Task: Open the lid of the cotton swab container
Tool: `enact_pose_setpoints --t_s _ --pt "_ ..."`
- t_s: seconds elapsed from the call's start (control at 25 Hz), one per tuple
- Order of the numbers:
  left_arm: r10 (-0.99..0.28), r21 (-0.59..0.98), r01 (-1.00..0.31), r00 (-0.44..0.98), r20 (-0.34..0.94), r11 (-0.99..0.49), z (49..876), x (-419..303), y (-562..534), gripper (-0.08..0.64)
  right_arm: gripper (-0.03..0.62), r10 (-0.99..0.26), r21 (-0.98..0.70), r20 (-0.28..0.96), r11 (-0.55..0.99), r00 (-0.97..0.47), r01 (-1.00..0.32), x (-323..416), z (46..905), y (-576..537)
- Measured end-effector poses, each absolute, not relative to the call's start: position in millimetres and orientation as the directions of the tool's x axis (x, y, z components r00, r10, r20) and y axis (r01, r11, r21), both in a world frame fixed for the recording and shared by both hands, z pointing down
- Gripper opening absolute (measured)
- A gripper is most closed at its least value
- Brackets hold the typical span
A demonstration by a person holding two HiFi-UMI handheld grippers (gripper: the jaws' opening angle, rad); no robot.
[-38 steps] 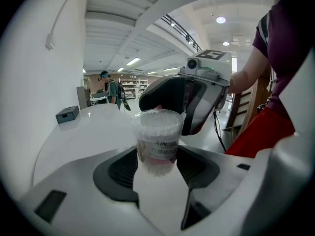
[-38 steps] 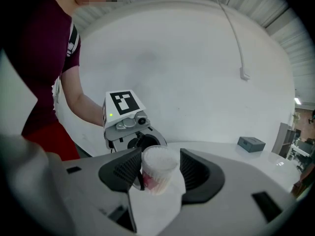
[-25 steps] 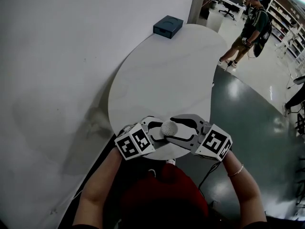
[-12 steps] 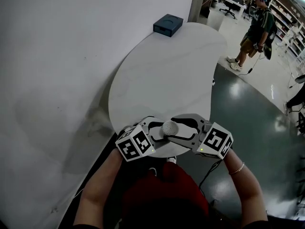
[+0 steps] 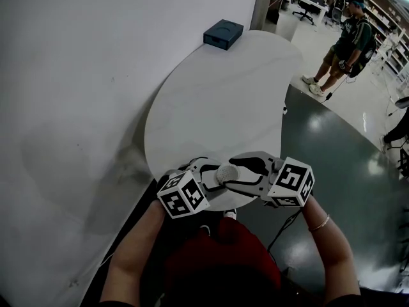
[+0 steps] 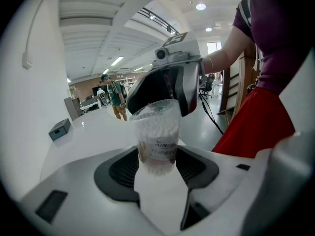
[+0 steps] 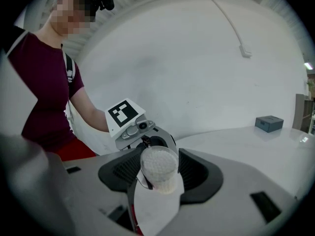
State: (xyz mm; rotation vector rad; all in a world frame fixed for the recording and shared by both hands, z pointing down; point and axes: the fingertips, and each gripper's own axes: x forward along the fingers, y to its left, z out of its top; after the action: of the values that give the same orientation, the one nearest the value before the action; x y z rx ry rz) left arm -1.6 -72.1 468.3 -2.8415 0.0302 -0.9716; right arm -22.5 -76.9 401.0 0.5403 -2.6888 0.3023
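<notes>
Container [image 5: 226, 172] of cotton swabs sat between both grippers above the table's [image 5: 217, 101] near edge, left gripper [image 6: 158, 166] pinching its body (jaws just tightened), right gripper [image 7: 158, 173] clamping the lid end, probably for twisting apart.

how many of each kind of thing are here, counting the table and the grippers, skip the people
clear plastic cotton swab container: 1
dark blue box: 1
white rounded table: 1
handheld grippers: 2, the left gripper with jaws just closing further on the container, the right gripper on its top end
total: 5
</notes>
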Motion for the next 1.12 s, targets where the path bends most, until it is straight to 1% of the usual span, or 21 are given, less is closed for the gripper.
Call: enact_pose_setpoints --t_s 0.16,0.44,0.8,1.12 --pt "-0.078 -0.158 0.025 0.787 0.612 -0.987 470.0 -0.8 -76.9 0.255 0.242 -0.307 -0.177 0.419 0.895 -0.855 -0.408 -21.8 399.7 -81.3" --pt "-0.102 -0.164 -0.005 0.802 0.588 -0.986 464.7 1.7 -80.8 0.255 0.242 -0.313 -0.118 0.447 0.908 -0.838 -0.403 -22.6 395.5 -82.9" --pt "-0.107 -0.162 -0.015 0.808 0.579 -0.987 464.8 3.9 -85.4 0.255 0.242 -0.312 -0.099 0.462 0.912 -0.830 -0.398 -21.1 395.9 -87.4" --pt "-0.095 -0.143 -0.011 0.796 0.597 -0.990 478.2 -2.2 -78.5 0.255 0.241 -0.381 -0.105 0.372 0.889 -0.846 -0.447 -17.7 373.3 -100.2"
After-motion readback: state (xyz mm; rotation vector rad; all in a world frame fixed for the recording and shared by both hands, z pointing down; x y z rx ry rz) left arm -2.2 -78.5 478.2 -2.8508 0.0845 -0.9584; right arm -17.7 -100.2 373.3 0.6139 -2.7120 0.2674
